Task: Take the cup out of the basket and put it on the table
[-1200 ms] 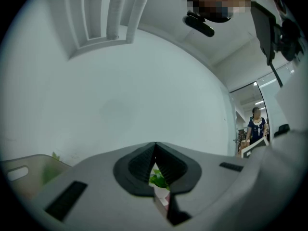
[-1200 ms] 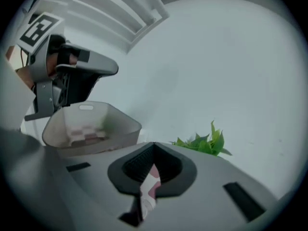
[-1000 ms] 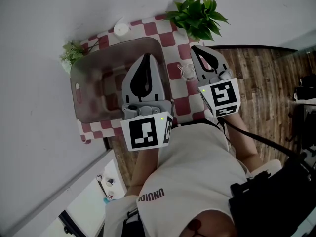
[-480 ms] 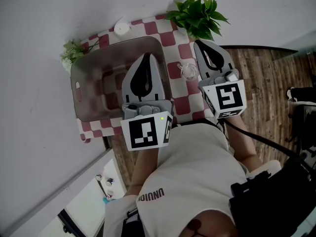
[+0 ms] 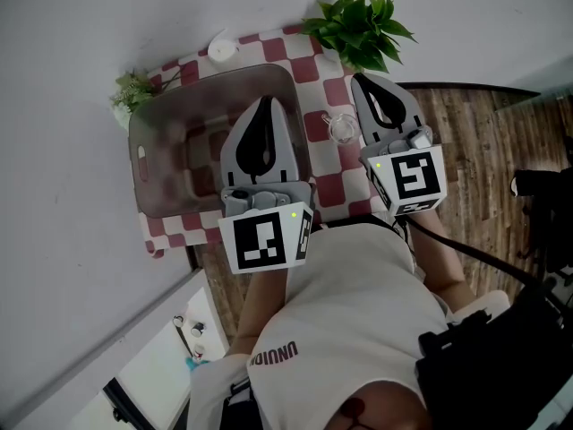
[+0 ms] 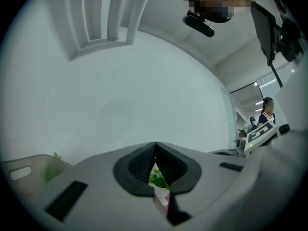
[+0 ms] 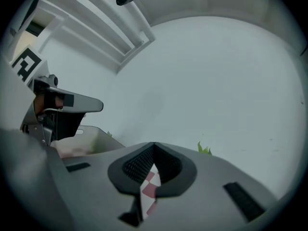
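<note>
A clear glass cup (image 5: 340, 130) stands on the checkered table (image 5: 333, 189), just right of the translucent brown basket (image 5: 170, 141). My right gripper (image 5: 360, 81) is shut and empty, its jaws lying close beside the cup's right side. My left gripper (image 5: 266, 102) is shut too, holding nothing, and hovers over the basket's right half. In the left gripper view the jaws (image 6: 155, 144) meet at the tips. The right gripper view shows the same closed tips (image 7: 154, 145), with the left gripper (image 7: 60, 105) at its left.
A leafy green plant (image 5: 360, 23) stands at the table's far right corner. A smaller plant (image 5: 132, 92) and a white round object (image 5: 220, 51) sit along the wall. Wooden floor (image 5: 483, 141) lies right of the table. The wall is close behind.
The right gripper has shifted a little right and away from the cup, which stays on the table. The left gripper has not moved.
</note>
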Motion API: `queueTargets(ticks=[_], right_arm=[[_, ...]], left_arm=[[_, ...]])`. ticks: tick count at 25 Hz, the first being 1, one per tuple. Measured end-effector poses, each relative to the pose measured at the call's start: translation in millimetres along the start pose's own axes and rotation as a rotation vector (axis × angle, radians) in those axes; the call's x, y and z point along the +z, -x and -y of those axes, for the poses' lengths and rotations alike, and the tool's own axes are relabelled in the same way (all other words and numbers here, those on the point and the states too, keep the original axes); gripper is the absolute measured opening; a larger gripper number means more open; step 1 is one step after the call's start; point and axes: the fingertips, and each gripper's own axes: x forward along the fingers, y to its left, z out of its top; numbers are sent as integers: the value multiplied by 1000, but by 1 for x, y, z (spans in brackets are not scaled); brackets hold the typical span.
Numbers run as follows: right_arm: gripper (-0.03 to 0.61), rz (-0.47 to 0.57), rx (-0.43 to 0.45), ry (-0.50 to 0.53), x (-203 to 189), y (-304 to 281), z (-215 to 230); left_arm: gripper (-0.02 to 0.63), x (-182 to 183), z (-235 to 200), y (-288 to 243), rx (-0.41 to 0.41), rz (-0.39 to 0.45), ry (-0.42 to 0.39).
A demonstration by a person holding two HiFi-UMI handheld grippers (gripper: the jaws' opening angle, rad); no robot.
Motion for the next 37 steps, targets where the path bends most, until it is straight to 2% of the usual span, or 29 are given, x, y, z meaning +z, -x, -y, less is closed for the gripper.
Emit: queueTargets(ticks=[37], right_arm=[[15, 10, 2, 17, 2, 0, -5]], left_arm=[[12, 2, -1, 4, 7, 3, -10]])
